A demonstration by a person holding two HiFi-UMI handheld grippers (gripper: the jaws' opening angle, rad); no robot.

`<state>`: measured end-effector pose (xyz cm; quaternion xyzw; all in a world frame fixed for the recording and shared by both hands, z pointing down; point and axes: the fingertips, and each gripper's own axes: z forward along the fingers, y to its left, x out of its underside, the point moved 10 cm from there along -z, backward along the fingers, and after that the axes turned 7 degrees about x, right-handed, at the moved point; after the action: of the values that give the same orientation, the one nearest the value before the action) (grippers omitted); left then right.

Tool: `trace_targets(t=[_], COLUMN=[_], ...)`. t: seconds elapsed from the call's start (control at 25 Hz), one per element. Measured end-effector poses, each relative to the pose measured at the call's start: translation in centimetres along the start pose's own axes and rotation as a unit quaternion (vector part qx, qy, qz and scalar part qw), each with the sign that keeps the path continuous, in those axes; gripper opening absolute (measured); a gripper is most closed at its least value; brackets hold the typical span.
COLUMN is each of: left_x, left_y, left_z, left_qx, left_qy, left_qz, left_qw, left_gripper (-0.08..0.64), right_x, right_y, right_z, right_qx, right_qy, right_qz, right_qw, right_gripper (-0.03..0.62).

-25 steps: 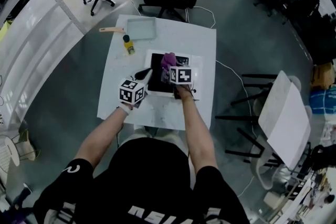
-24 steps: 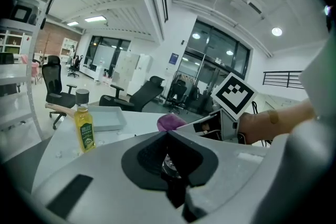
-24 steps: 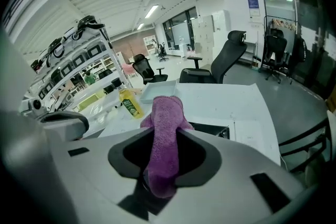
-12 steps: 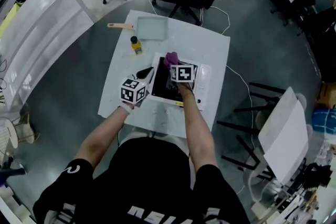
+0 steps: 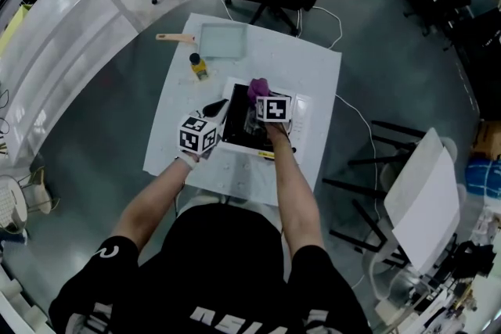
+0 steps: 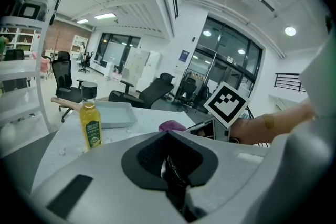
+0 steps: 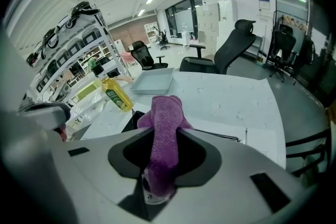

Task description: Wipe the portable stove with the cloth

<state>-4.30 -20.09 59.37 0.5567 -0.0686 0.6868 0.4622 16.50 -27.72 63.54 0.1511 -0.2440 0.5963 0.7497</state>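
While the right gripper [image 7: 157,186] clamps the purple cloth [image 7: 165,118] between its jaws, the cloth's free end lies at the upper edge of the portable stove [image 5: 237,129], which sits at the centre of the head view on the white table [image 5: 313,66]. The left gripper [image 5: 213,108], jaws together on nothing, points at the stove's left edge. A yellow bottle [image 5: 197,66] and a tray [image 5: 219,41] stand above, toward the upper left.

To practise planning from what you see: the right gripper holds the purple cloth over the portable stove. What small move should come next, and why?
Probably press the purple cloth down onto the stove's black top and draw it across. The right gripper is clamped on the cloth, which sits over the top's far end; contact is unclear.
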Motion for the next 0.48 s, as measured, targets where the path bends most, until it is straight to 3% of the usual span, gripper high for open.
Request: trace_targets(t=[0.28,0.48], left_x=[0.5,0.6], left_y=[-0.9,-1.2], left_z=[-0.1,-0.9], left_qx=[0.003,-0.003], left_qy=[0.0,-0.005], left_qz=[0.004,0.005], left_qw=[1.0,1.0], left_gripper=[-0.002,-0.002], right_x=[0.9,0.2], right_y=[-2.3,-1.3], right_z=[-1.1,-2.4], right_qx=[0.021,0.006], right_qy=[-0.009,-0.033], right_qz=[0.026,0.03], right_qw=[0.999,0.999], right_gripper=[0.106,0.106])
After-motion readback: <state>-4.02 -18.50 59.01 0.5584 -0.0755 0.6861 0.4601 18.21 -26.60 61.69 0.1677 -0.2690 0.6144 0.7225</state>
